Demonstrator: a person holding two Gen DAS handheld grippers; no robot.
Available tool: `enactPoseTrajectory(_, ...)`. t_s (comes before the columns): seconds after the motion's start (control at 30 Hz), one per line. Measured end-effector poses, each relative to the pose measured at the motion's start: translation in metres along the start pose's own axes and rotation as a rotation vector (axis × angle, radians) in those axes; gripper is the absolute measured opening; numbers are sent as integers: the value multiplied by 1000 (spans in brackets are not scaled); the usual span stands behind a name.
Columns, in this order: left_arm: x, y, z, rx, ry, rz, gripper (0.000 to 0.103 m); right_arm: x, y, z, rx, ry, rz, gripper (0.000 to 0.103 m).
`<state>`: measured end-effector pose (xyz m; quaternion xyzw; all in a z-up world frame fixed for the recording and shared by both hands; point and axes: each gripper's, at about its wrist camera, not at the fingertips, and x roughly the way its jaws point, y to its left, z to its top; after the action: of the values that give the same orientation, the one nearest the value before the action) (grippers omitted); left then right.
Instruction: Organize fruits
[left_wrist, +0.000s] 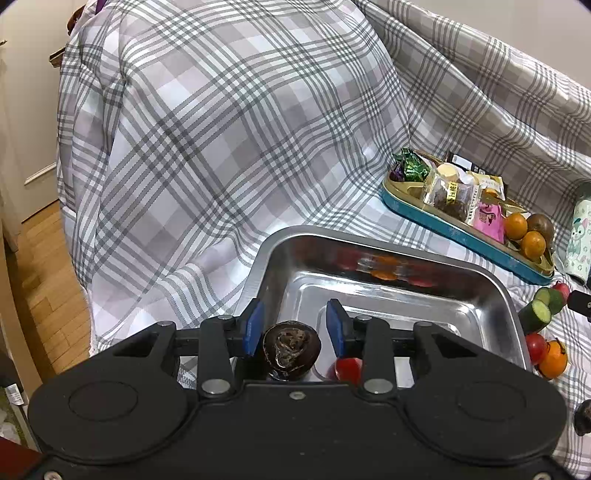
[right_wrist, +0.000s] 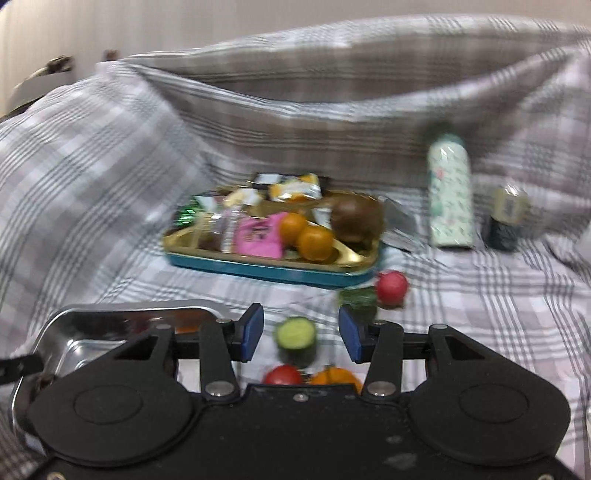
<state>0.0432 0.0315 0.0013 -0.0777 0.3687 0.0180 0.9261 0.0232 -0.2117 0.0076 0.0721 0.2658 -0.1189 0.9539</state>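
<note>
We are looking at right claw (right_wrist: 301, 334): pads apart, holding nothing. Cucumber piece (right_wrist: 295, 334) is standing cut-face-up on checked cloth (right_wrist: 480, 314), straight ahead between pads (left claw is sitting farther off).

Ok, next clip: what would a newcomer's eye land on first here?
Probably the shiny steel tray on the plaid cloth, with a dark brown fruit between the left gripper fingers over its near edge. Then the blue tin tray behind it, piled with wrapped snacks and two oranges.
</note>
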Motion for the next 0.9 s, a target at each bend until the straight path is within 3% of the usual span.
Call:
enactPoseTrajectory(0.17,1,-7,1,44,16,20,45,10,-21,8,53,87,-16,48)
enactPoseTrajectory(0.43,-7,-47,3,115,32,-47,45,21,-64,29,135,219,109,48)
enactPoseTrajectory(0.67,-18,-110,4,222,24,-175,45,25,-107,39,258,228,117,48)
enactPoseTrajectory(0.9,-13,-162,-3,308,43,-259,45,30,-126,43,299,226,105,48)
